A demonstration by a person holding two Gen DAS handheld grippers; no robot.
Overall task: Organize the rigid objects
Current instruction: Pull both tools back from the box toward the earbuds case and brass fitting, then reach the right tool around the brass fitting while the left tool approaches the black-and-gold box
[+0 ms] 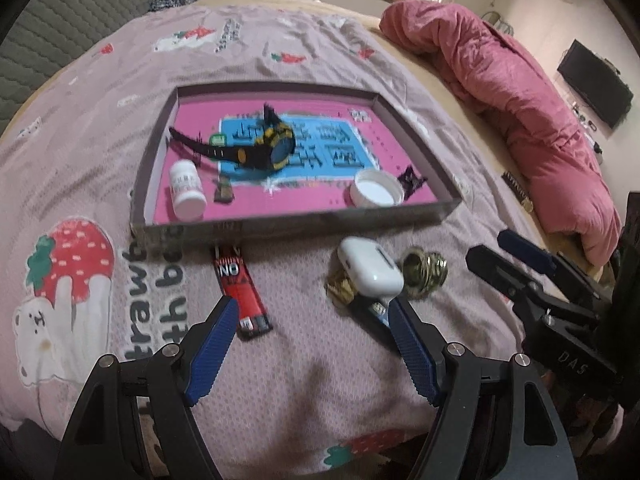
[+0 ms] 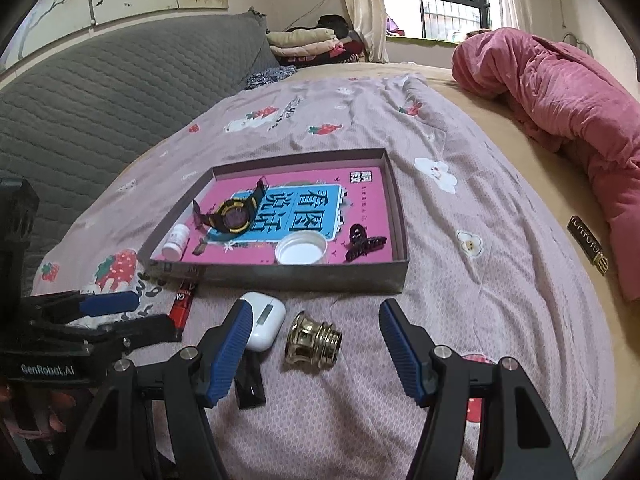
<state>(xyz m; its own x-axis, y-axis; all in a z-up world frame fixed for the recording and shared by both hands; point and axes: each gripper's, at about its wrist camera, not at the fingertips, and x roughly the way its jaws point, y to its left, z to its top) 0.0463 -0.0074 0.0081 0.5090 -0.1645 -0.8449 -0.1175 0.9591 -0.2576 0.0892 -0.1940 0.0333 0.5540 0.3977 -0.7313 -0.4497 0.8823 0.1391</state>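
Note:
A shallow grey tray [image 1: 296, 226] [image 2: 280, 276] with a pink printed floor holds a black-and-yellow watch [image 1: 272, 144] [image 2: 234, 216], a white bottle [image 1: 186, 188] [image 2: 176, 242], a white cap [image 1: 376, 192] [image 2: 302, 252] and a dark hair clip [image 1: 412, 178] [image 2: 364, 242]. On the bedsheet in front of it lie a red packet [image 1: 240, 288] [image 2: 184, 300], a white earbud case [image 1: 370, 266] [image 2: 264, 320] and a brass fitting [image 1: 424, 272] [image 2: 314, 338]. My left gripper [image 1: 312, 312] [image 2: 132, 314] is open, just short of the packet and case. My right gripper [image 2: 316, 312] [image 1: 489, 245] is open with the brass fitting between its fingers, untouched.
A second small brass piece [image 1: 340, 288] sits left of the case, and a black flat item [image 2: 250, 384] lies partly under it. A rolled pink quilt [image 1: 520, 100] [image 2: 560, 92] lines the bed's right side. A grey quilted headboard [image 2: 100, 100] runs along the left.

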